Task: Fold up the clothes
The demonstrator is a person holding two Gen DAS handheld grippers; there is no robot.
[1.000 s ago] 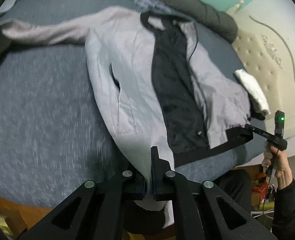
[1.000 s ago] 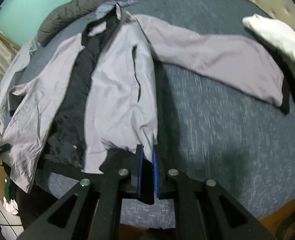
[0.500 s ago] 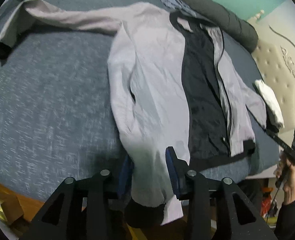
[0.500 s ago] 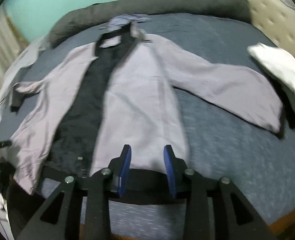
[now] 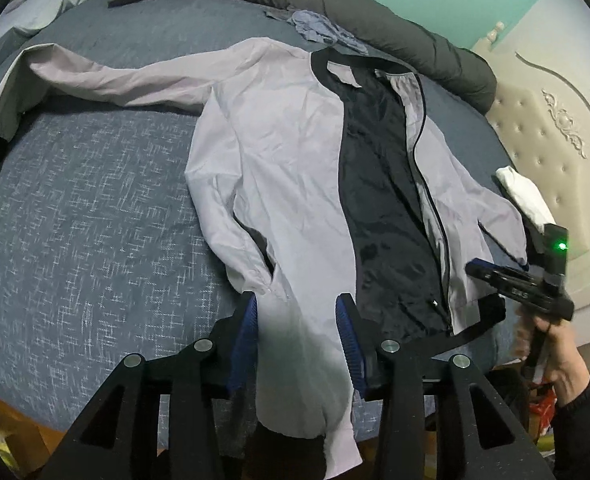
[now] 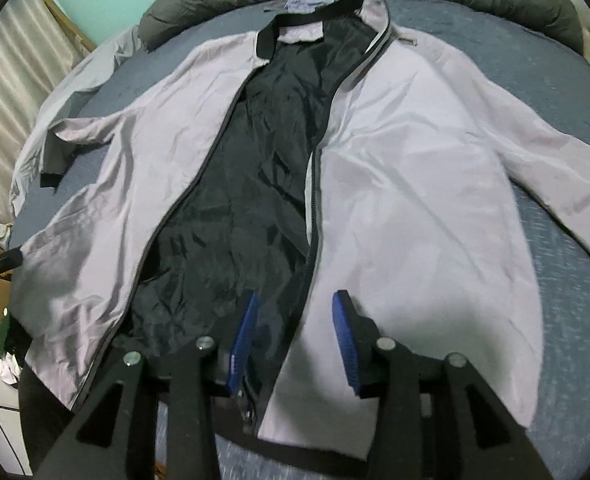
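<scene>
Both grippers had just been opening. Left gripper (image 5: 299, 316) stood unclenched, the jacket (image 5: 279, 168) hem lying loose between its jaws, draped past the bed (image 5: 75, 220) edge. Right gripper (image 6: 295, 316) stood parted over the zipper (image 6: 315, 184) edge near the hem, gripping nothing. Bare bedspread lay beside the outspread jacket.

We see a gray jacket (image 5: 279, 184) lying open on the blue bed (image 5: 79, 248). Our left gripper (image 5: 298, 336) at six o'clock has just been opening, with the jacket's hem between its blue pads (image 5: 347, 340). Our right gripper (image 5: 495, 276) sits at four o'clock.
</scene>
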